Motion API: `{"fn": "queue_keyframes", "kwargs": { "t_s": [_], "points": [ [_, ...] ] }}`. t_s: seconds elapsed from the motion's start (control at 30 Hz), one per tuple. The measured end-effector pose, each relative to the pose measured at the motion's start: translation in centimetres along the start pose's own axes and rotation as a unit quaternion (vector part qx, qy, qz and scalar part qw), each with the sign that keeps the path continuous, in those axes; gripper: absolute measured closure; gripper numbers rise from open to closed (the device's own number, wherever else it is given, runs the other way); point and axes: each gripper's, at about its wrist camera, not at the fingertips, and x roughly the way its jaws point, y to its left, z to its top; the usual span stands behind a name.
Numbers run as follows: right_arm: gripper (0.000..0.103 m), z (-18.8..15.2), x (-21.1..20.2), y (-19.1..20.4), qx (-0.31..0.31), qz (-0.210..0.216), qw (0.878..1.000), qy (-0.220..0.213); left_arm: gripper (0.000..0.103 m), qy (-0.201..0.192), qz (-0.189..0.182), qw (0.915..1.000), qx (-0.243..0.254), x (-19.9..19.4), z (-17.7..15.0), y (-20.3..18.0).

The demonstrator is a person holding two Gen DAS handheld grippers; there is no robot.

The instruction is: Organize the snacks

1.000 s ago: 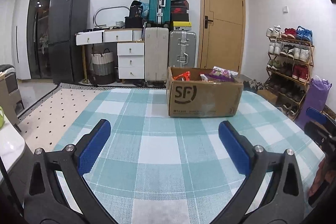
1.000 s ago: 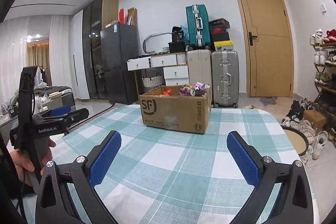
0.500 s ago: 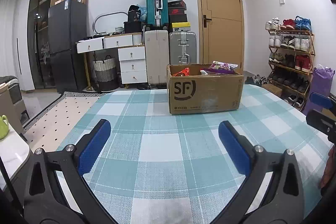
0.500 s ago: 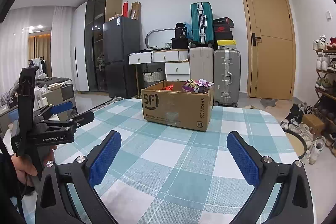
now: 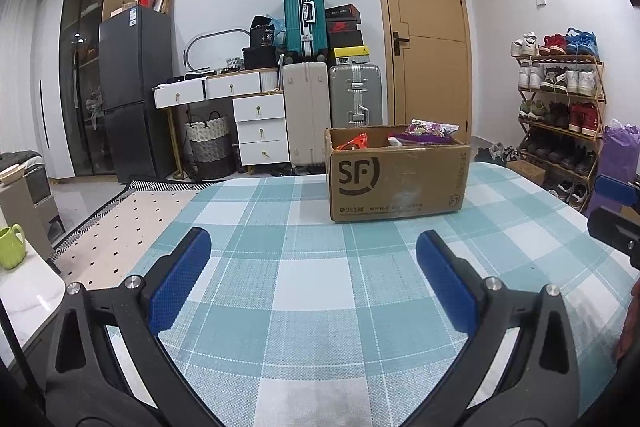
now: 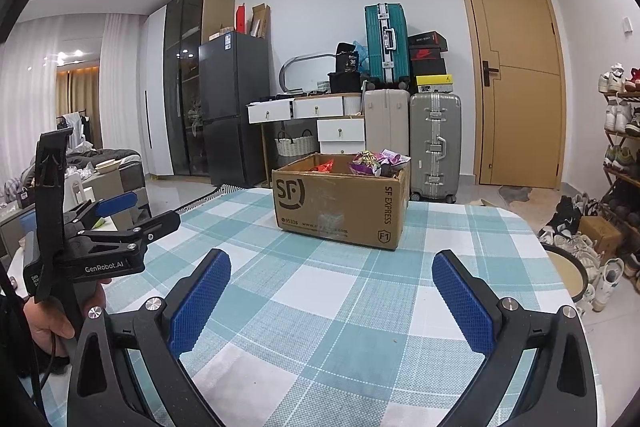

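Over the last second both cameras tilt up slightly; the cardboard box point(image 5: 398, 175) now sits lower in both views. The left gripper point(image 5: 310, 283) and right gripper point(image 6: 330, 297) stay spread wide, empty. Snack packets point(image 6: 376, 163) lie inside the box, straight ahead, well beyond the fingertips, on the checked tablecloth point(image 5: 320, 291). No packet has moved.

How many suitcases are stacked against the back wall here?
3. A beige suitcase stands on the floor beside the white drawers, a silver suitcase stands right of it, and a teal suitcase sits upright on top of the beige one. Others could be hidden behind.
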Motion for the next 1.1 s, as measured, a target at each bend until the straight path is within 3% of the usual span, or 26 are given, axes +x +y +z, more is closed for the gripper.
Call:
{"fn": "queue_keyframes", "kwargs": {
  "t_s": [1.1],
  "points": [
    [0.0,-0.29,-0.38,0.02,0.008,-0.007,1.0,-0.002,0.0,-0.002,-0.003,1.0,-0.004,-0.07,-0.22,0.17]
  ]
}}
